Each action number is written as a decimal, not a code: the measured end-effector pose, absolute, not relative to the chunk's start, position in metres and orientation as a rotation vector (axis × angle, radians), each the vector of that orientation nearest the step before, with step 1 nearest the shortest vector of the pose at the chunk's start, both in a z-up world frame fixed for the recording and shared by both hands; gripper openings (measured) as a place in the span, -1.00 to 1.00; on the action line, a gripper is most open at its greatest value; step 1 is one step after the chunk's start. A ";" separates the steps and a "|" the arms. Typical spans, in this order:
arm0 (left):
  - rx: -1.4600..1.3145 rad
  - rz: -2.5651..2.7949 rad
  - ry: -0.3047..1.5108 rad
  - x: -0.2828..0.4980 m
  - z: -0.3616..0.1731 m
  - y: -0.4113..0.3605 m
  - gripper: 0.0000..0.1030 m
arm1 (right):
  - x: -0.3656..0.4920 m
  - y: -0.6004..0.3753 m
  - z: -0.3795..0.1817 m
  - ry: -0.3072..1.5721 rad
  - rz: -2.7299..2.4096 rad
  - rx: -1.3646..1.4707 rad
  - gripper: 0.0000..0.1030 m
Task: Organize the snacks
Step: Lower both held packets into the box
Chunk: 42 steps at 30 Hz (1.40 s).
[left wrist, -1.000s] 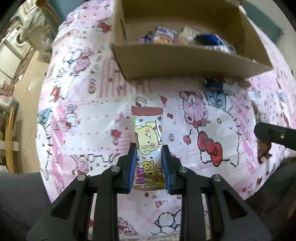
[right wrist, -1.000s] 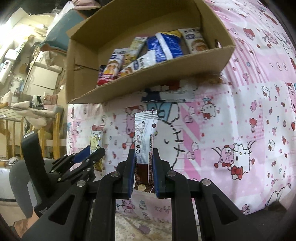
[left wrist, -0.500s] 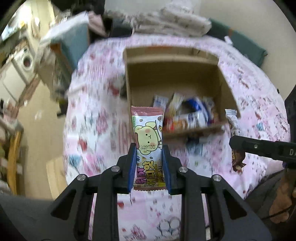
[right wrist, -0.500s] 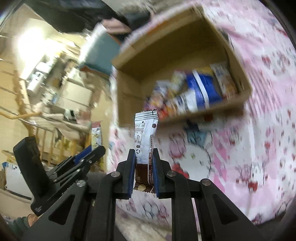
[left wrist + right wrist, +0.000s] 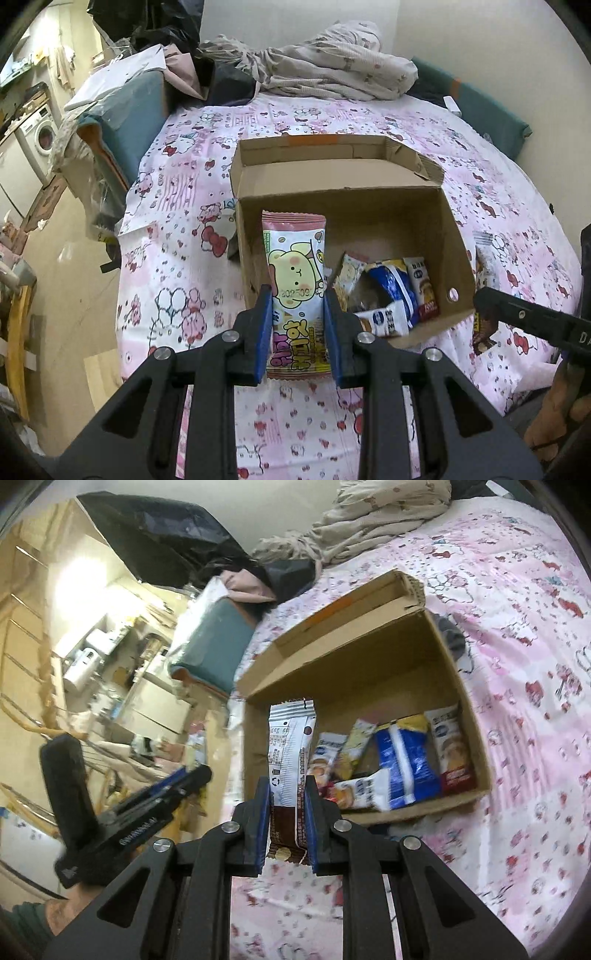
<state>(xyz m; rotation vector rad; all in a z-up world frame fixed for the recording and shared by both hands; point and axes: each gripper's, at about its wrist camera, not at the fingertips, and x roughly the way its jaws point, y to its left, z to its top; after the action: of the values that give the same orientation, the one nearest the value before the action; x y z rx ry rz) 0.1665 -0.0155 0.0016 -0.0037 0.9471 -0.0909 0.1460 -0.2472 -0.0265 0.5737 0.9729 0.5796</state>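
Observation:
My left gripper (image 5: 298, 332) is shut on a pink and white snack packet with a yellow cartoon animal (image 5: 295, 280), held upright above the near left of an open cardboard box (image 5: 454, 236). My right gripper (image 5: 286, 823) is shut on a white and brown snack bar (image 5: 290, 760), held in front of the same box (image 5: 454, 686). Several snack packets (image 5: 391, 295) lie in the box's near right part, also seen in the right wrist view (image 5: 399, 760). The right gripper shows at the right edge of the left wrist view (image 5: 532, 321), the left gripper at the left of the right wrist view (image 5: 147, 801).
The box sits on a bed with a pink cartoon-print sheet (image 5: 184, 206). Crumpled bedding (image 5: 332, 66) lies at the far end. One more packet (image 5: 484, 243) lies on the sheet right of the box. A teal chair (image 5: 122, 107) and floor clutter are left of the bed.
Both grippers have risen and pulled back with their packets still held. The view has gone from low at the box's front wall to looking down into the box.

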 end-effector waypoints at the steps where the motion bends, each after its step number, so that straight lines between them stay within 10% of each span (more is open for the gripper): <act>1: 0.000 -0.093 0.948 0.171 0.001 -0.016 -0.57 | 0.151 -0.249 -0.028 0.976 0.578 0.582 -0.65; 42: 0.019 -0.101 1.085 0.218 -0.085 -0.029 -0.54 | 0.210 -0.231 -0.097 1.175 0.424 0.495 -0.58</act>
<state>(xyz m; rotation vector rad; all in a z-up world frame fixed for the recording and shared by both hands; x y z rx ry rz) 0.2176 -0.0288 -0.0851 0.0190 1.0846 -0.1010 0.2095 -0.2313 -0.0970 0.4951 1.1754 0.4236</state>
